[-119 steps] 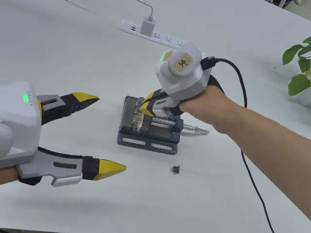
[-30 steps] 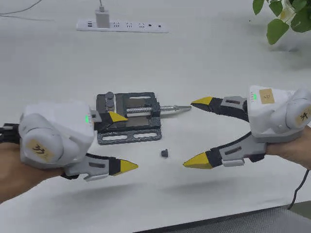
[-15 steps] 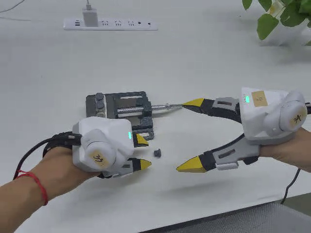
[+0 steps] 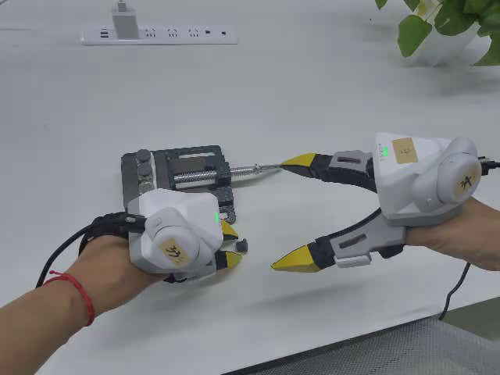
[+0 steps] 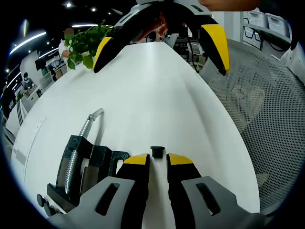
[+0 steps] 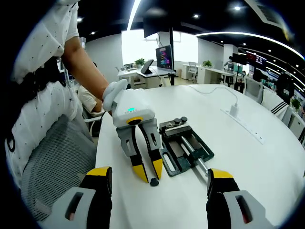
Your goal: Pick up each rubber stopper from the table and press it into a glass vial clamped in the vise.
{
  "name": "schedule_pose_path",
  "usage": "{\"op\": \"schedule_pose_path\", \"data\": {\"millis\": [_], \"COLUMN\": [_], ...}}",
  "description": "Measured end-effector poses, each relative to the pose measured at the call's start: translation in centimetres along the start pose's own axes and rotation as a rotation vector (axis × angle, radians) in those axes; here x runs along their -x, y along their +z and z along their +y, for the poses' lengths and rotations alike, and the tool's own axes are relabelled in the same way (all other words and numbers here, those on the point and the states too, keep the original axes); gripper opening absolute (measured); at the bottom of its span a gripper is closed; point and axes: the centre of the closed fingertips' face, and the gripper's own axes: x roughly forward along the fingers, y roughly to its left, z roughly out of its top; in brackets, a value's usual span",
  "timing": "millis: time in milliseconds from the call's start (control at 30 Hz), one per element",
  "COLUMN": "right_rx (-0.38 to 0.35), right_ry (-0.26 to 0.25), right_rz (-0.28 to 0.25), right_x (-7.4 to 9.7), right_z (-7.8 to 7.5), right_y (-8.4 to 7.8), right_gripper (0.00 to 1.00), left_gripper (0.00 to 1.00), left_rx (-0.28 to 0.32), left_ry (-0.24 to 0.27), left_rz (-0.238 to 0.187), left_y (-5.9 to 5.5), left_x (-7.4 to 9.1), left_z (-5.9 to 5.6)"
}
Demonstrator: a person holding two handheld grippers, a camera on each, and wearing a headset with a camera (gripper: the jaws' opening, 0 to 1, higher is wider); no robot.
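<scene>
Stopper [image 4: 242, 245], lower centre: left gripper [image 4: 232, 244] had descended to it, jaws narrowed, nothing held yet. Right gripper [image 4: 289, 212] gaped wide, empty. Pickup judged imminent.

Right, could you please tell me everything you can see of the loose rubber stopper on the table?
The rubber stopper is small, dark grey and matte, seemingly stepped with one end wider. It lies on the white table, near the vise but apart from it, just off the yellow tips of the left hand-held gripper, in line with the narrow gap between its jaws. Whether they touch it is unclear.
</scene>
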Motion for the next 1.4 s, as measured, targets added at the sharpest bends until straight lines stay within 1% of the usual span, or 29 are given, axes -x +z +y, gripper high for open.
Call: {"op": "schedule_pose_path", "data": {"millis": [200, 333, 433, 833, 933, 1000, 1100, 1200, 1300, 1400], "right_rx": [-0.001, -0.001, -0.005, -0.002, 0.003, 0.007, 0.02, 0.024, 0.042, 0.052], "right_ry": [-0.006, -0.005, -0.006, -0.001, 0.001, 0.005, 0.009, 0.015, 0.029, 0.047], "right_rz": [0.002, 0.005, 0.004, 0.005, 0.003, 0.0, -0.003, -0.016, -0.029, -0.038], "right_x": [0.1, 0.0, 0.0, 0.0, -0.1, -0.2, -0.4, -0.5, -0.7, -0.9], "right_z": [-0.2, -0.2, -0.2, -0.2, -0.2, -0.1, 0.1, 0.3, 0.6, 0.8], "right_y": [-0.1, -0.1, -0.1, 0.1, 0.4, 0.7, 1.4, 2.4, 3.5, 4.5], "right_gripper": [0.8, 0.79, 0.79, 0.78, 0.77, 0.77, 0.76, 0.75, 0.73, 0.7], "left_gripper": [0.08, 0.06, 0.04, 0.04, 0.04, 0.04, 0.04, 0.04, 0.04, 0.04], "left_rx": [-0.001, 0.018, 0.019, 0.039, 0.075, 0.102, 0.121, 0.157, 0.191, 0.203], "left_ry": [-0.007, 0.0, 0.0, 0.011, 0.02, 0.031, 0.051, 0.084, 0.123, 0.152], "left_rz": [0.002, -0.004, -0.005, -0.011, -0.042, -0.065, -0.098, -0.143, -0.191, -0.217], "left_y": [0.0, -0.1, -0.1, 0.0, 0.5, 0.8, 1.4, 2.0, 2.6, 2.9], "left_x": [-0.2, -0.2, -0.2, -0.1, 0.6, 1.3, 2.7, 4.5, 6.8, 8.6], "left_z": [-0.2, 0.1, 0.1, 0.0, 0.1, 0.3, 0.5, 1.0, 1.4, 1.5]}}
